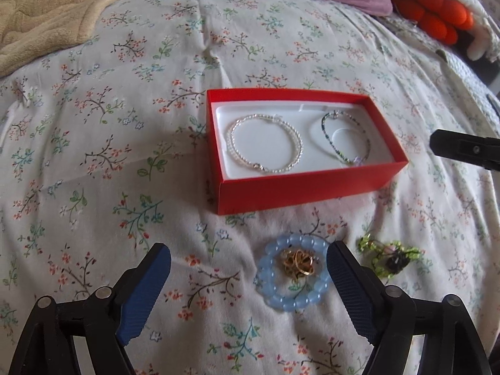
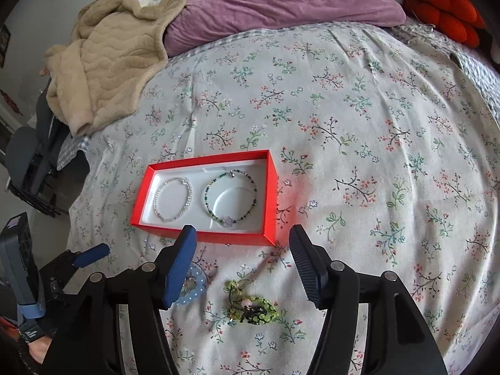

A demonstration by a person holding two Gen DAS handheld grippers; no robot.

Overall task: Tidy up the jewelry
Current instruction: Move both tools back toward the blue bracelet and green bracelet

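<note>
A red box [image 1: 312,192] [image 2: 206,236] with a white liner lies on the floral bedspread. Inside lie a pearl bracelet [image 1: 265,143] [image 2: 173,200] on the left and a green beaded bracelet [image 1: 345,139] [image 2: 231,197] on the right. In front of the box lie a light blue bead bracelet [image 1: 293,276] [image 2: 192,287] with a gold chain [image 1: 298,262] inside its ring, and a lime green beaded piece [image 1: 390,257] [image 2: 250,307]. My left gripper [image 1: 248,268] is open and empty, its right finger beside the blue bracelet. My right gripper [image 2: 242,256] is open and empty above the green piece.
A beige blanket [image 2: 109,62] and a purple pillow [image 2: 281,3] lie at the head of the bed. An orange plush object [image 2: 447,15] sits at the far right. The bed's left edge drops to a chair [image 2: 28,162]. The right gripper's finger [image 1: 465,150] shows in the left wrist view.
</note>
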